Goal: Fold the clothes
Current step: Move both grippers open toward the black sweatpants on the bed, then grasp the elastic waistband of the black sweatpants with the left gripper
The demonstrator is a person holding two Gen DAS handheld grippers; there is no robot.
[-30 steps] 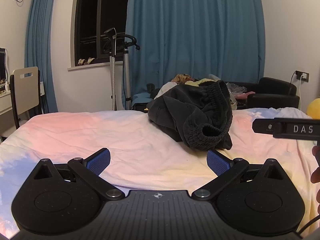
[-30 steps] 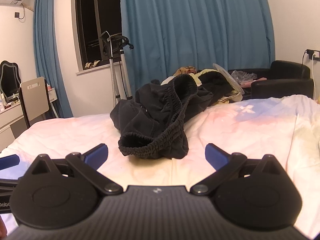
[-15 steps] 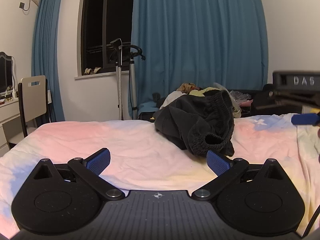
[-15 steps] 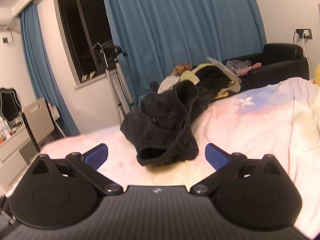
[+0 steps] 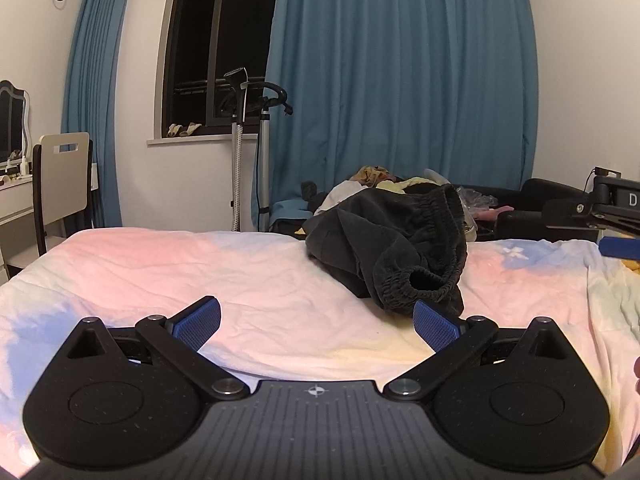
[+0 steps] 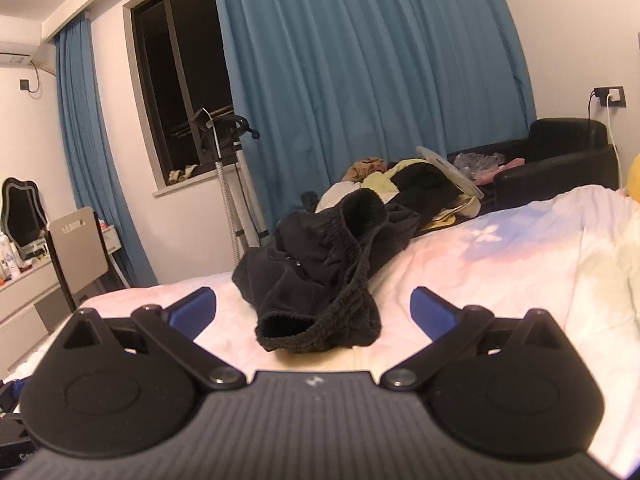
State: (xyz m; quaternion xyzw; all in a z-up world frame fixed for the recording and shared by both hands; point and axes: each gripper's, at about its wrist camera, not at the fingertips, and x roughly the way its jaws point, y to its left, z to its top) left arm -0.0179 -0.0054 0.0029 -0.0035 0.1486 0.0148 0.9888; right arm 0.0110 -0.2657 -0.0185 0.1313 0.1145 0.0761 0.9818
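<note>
I have the bed [image 5: 248, 276] filling the lower half of both views, spread with a pastel pink, blue and yellow sheet, and behind it the blue curtain [image 5: 400, 80] beside a dark window [image 5: 216, 48]. On the bed lies the black garment [image 5: 392, 248], a crumpled heap with an elastic waistband or cuff curled open toward me; which of the two it is I can't quite make out in the dim light. Beyond it a pile of other clothes [image 6: 404, 176] sits past the far edge of the bed, near a black armchair [image 6: 560, 152]. My left gripper [image 5: 316, 322] hovers low over the sheet with its jaws spread wide and holding nothing; the garment lies ahead and to the right of it, its near edge just above the right blue pad. My right gripper [image 6: 314, 306] is likewise wide open and empty, and here the garment [image 6: 320, 280] sits almost centred between the jaws, just ahead of the tips, not touched by either pad. Part of the right gripper also shows at the right edge of the left view.
</note>
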